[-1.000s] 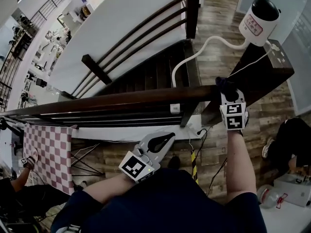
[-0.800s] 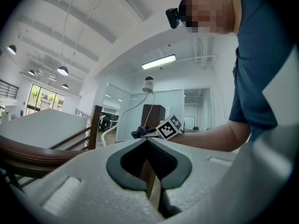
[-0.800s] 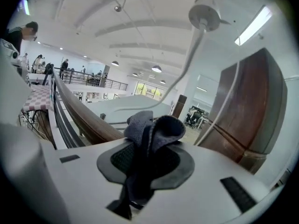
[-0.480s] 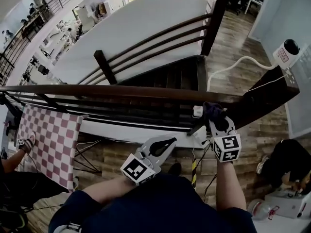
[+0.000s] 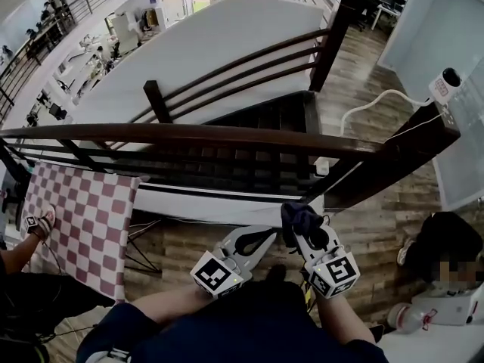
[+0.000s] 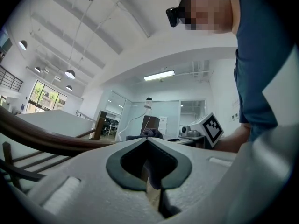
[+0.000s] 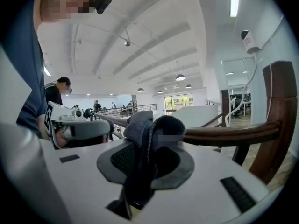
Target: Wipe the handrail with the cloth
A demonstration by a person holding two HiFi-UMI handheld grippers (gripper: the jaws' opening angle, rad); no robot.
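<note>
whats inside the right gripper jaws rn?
A dark blue cloth, bunched and pinched between the right gripper's jaws, spilling over their tips. It covers the pinch line itself, so how deep it sits can't be seen.

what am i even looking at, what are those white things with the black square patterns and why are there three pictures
There is no robot here. A person holds a two-jaw grasping tool in each hand, and the cubes with black squares are markers fixed to those tools.

The wide picture comes from a camera on the person's head. It looks steeply down over a dark wooden handrail and the stairs past it. The other two pictures come from a camera riding on each tool, looking along its jaws.

The right tool is clamped on a dark cloth. It is held near the person and is not touching the handrail. The left tool is shut with nothing in it. The blurred patches only hide faces.
</note>
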